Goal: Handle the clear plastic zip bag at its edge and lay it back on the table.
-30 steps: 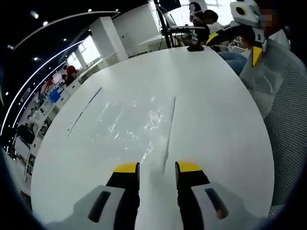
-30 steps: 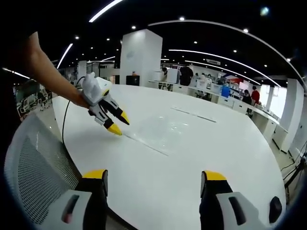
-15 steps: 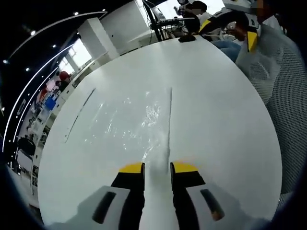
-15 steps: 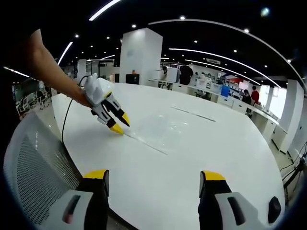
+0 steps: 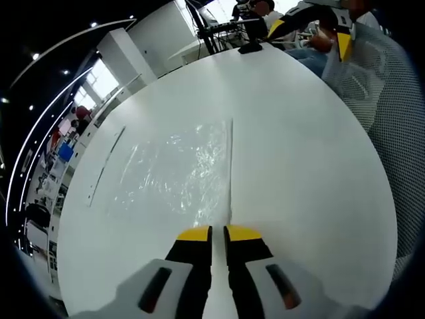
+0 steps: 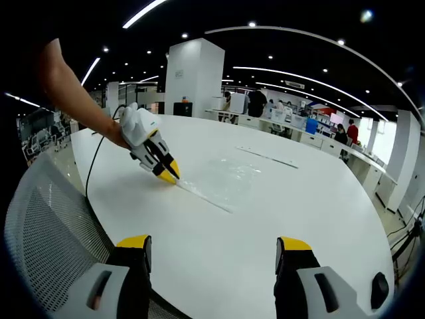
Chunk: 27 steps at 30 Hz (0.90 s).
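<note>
One corner of the bag [image 5: 179, 169] lies at my left claw [image 5: 218, 232], whose jaws are nearly shut on its zip edge; the bag stretches straight ahead, flat on the worktop [image 5: 312, 153]. My right claw [image 6: 212, 244] gapes wide, well apart. Its view shows the left claw [image 6: 170, 177] low on that corner; whether plastic is pinched, I cannot tell.

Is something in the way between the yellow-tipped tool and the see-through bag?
Nothing visible is. The left tool has its tips nearly together right at the clear bag edge, with bare white table all around.
</note>
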Each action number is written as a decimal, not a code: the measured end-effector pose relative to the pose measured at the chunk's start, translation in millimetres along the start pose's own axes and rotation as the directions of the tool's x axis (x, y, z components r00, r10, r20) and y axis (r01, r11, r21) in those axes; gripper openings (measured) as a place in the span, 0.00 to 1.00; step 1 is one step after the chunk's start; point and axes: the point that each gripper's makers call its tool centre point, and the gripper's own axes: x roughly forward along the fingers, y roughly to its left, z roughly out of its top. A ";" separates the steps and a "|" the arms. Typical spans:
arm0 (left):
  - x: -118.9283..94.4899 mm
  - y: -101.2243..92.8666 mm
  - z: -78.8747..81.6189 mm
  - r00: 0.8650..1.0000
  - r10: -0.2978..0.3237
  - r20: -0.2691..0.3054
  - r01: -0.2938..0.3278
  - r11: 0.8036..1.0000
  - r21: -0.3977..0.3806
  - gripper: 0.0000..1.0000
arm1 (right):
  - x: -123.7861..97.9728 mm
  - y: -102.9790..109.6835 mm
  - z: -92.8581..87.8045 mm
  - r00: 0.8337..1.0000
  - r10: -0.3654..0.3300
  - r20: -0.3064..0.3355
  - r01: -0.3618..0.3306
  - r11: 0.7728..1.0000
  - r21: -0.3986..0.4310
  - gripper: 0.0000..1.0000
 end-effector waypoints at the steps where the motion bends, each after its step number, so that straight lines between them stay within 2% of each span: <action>1: 0.4 0.3 -0.3 1.000 -0.002 -0.001 0.002 1.000 -0.001 0.03 | 0.1 0.3 0.1 1.000 0.001 -0.001 -0.001 1.000 0.000 0.76; 14: 2.5 3.5 0.9 1.000 -0.014 0.005 0.014 1.000 -0.020 0.00 | 0.7 1.0 -0.5 1.000 0.005 -0.006 -0.005 1.000 -0.001 0.75; 19: 0.0 4.5 1.0 1.000 -0.002 -0.002 0.001 1.000 -0.015 0.00 | 0.5 -0.8 0.2 1.000 -0.003 -0.001 0.003 1.000 0.003 0.75; 27: -9.3 16.3 7.3 0.998 0.050 0.024 -0.049 0.998 -0.025 0.00 | 0.8 -0.4 1.0 1.000 0.001 0.003 -0.001 1.000 0.000 0.75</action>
